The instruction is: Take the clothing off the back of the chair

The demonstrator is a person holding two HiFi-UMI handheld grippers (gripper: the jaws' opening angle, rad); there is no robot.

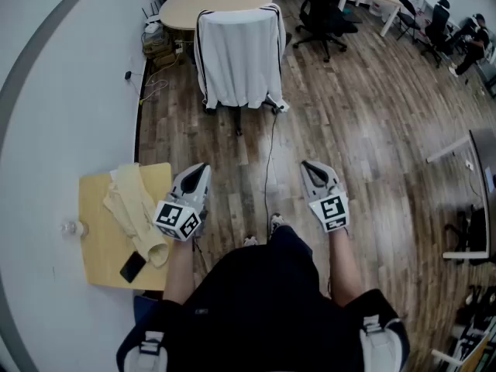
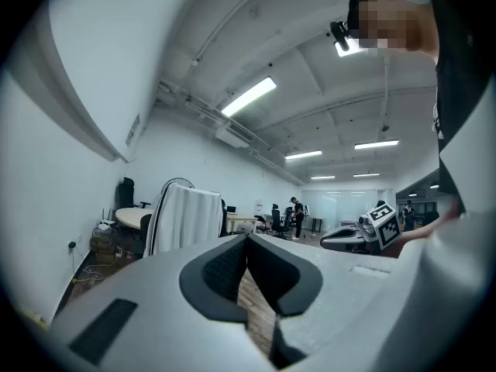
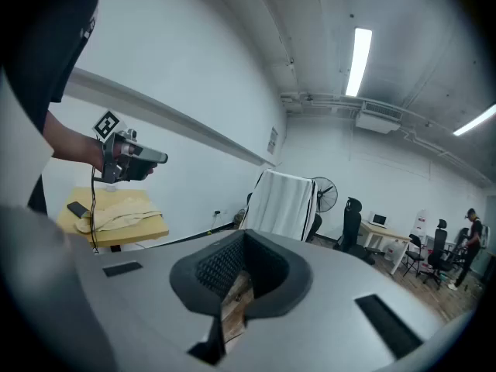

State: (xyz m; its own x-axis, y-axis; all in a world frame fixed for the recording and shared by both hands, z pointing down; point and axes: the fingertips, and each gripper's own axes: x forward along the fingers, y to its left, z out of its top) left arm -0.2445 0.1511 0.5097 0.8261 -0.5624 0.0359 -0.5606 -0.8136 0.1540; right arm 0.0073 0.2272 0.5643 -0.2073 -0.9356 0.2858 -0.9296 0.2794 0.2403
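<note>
While the white black-striped garment (image 1: 238, 56) hangs draped over the back of the black wheeled chair (image 1: 238, 121) at twelve o'clock, well apart, the grey left gripper (image 1: 200, 173) and right gripper (image 1: 311, 169) are pressed together, empty, the left judged marginally nearer.

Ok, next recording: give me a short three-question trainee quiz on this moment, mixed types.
1. True or false: the white garment hangs over the chair, untouched.
2. The left tongs and right tongs hold: A) a sleeve B) nothing, both shut C) a cup
3. What lies beside the phone on the small wooden table?
Key: 1 true; 2 B; 3 a cream cloth.
</note>
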